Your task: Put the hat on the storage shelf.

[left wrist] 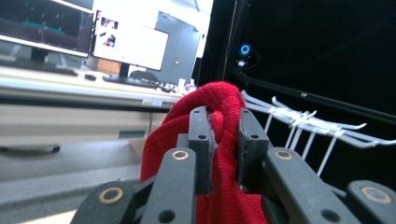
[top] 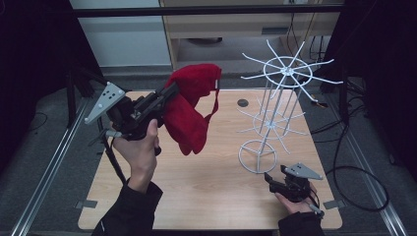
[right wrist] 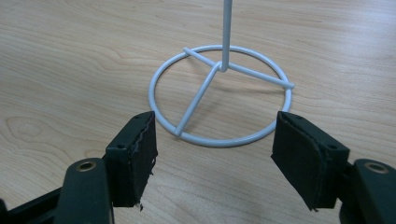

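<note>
A red knitted garment [top: 189, 110], soft and ribbed with a thick rolled edge, hangs in the air above the far left part of the pale wood-grain tabletop [top: 196, 182]. The left gripper [top: 164, 96], raised well off the surface, holds it: in the left gripper view its black fingers [left wrist: 201, 140] are pinched on a fold of the red cloth [left wrist: 224, 154], which bulges up between and above them. A narrow strap of the garment dangles on its right side.

On the right half of the tabletop stands a white wire rack [top: 275, 115], a thin upright pole on a round ring base with three spokes, bearing tiers of radiating hooked arms; nothing hangs on it.

The right gripper [top: 271, 179] rests low at the near right, just beside the rack's base. In the right gripper view its padded black fingers [right wrist: 133, 154] are spread wide, empty, with the base ring [right wrist: 224, 93] lying on the wood just beyond them.
</note>
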A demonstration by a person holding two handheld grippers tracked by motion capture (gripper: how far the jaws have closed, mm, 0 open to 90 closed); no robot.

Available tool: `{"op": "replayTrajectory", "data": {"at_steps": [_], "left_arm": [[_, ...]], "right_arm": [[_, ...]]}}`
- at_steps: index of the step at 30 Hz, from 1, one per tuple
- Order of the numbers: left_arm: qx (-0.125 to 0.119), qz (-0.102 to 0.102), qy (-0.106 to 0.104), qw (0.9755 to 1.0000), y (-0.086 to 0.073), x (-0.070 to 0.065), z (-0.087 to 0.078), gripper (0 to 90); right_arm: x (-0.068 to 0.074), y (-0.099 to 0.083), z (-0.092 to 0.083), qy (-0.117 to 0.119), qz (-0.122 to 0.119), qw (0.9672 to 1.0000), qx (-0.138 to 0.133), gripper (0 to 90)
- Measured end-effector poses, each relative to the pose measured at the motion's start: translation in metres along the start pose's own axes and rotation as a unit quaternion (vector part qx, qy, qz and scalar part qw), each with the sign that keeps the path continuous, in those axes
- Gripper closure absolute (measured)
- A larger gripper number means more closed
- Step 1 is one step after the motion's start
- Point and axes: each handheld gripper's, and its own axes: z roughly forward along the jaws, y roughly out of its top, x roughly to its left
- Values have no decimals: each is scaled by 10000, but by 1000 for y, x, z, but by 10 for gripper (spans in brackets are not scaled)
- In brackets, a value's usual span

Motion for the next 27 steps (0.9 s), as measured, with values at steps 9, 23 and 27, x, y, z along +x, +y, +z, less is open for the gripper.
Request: {"op": "replayTrajectory", "data": {"at_steps": [9,23,27], "left_arm": [[-333,116,-227,9991,27,-29,9,786],[-595,201,-391,9973,48,-57,27,786],[-521,258,-359,9977,45,-63,40,786]], "right_arm": [[0,0,1,-18,-49,10000,24,306],[0,-1,4,-27,-140,9999,35,305],[1,-1,3,3,-100,9999,43,305]]}}
